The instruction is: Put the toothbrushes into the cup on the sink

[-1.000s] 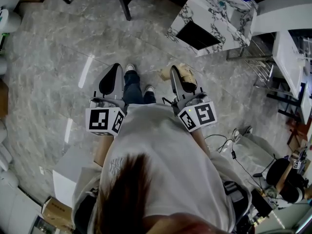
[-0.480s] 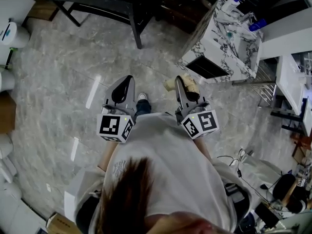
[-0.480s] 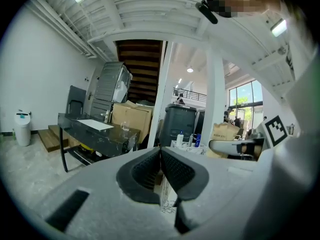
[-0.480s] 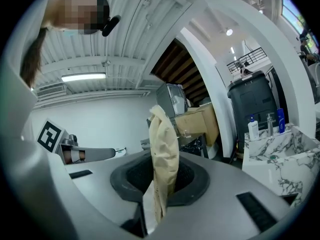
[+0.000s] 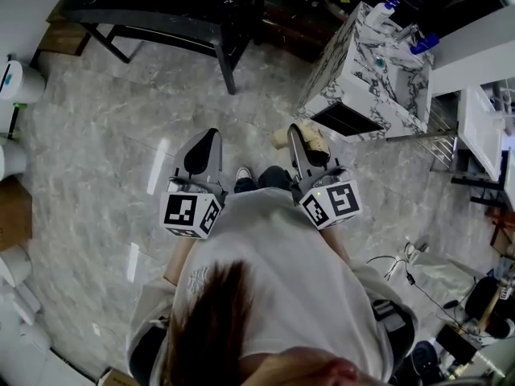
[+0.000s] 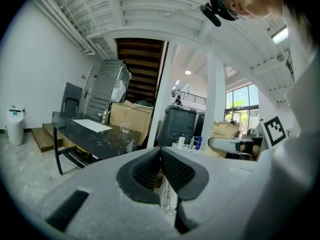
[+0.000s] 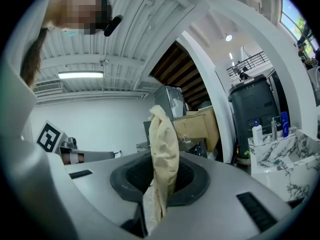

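Left gripper: jaws pressed together, nothing between. Right gripper: pinching a beige cloth, standing upright. Both carried over grey stone floor. Marble sink cabinet ahead to the right, well apart; bottles on top. Toothbrushes and cup too small to tell.

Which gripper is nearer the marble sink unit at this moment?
Right. In the head view, the right gripper, shut on a beige cloth, is just below-left of the sink unit. The left gripper, empty, is farther left across the floor.
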`<control>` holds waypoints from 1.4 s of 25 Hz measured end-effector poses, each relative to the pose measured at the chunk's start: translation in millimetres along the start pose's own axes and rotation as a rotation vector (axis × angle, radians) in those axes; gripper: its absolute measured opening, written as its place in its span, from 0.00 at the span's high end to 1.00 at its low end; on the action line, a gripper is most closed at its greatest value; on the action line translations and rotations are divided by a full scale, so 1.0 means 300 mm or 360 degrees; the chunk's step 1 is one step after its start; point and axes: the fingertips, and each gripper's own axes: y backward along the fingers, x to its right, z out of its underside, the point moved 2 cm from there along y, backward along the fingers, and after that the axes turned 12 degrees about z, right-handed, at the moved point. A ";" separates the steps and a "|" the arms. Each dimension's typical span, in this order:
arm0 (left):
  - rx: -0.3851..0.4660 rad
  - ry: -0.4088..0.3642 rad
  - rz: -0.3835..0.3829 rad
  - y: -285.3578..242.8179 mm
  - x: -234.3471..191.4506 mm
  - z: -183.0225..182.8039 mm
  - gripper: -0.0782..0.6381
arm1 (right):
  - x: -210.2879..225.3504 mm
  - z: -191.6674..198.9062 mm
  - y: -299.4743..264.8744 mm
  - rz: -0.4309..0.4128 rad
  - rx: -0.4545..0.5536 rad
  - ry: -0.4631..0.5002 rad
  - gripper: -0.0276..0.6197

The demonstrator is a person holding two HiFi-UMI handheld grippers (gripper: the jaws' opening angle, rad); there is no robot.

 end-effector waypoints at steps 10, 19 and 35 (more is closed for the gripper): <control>-0.0029 0.0049 -0.0025 -0.059 -0.073 0.018 0.87 | 0.034 -0.004 -0.078 0.0005 -0.0019 0.0000 0.88; -0.0038 0.0076 -0.0135 -0.185 -0.219 -0.001 0.87 | 0.128 -0.018 -0.268 -0.0022 -0.0061 -0.0017 0.88; 0.0077 0.0062 -0.0239 -0.553 -0.384 -0.152 0.87 | 0.371 -0.156 -0.642 -0.0080 -0.0026 0.0005 0.88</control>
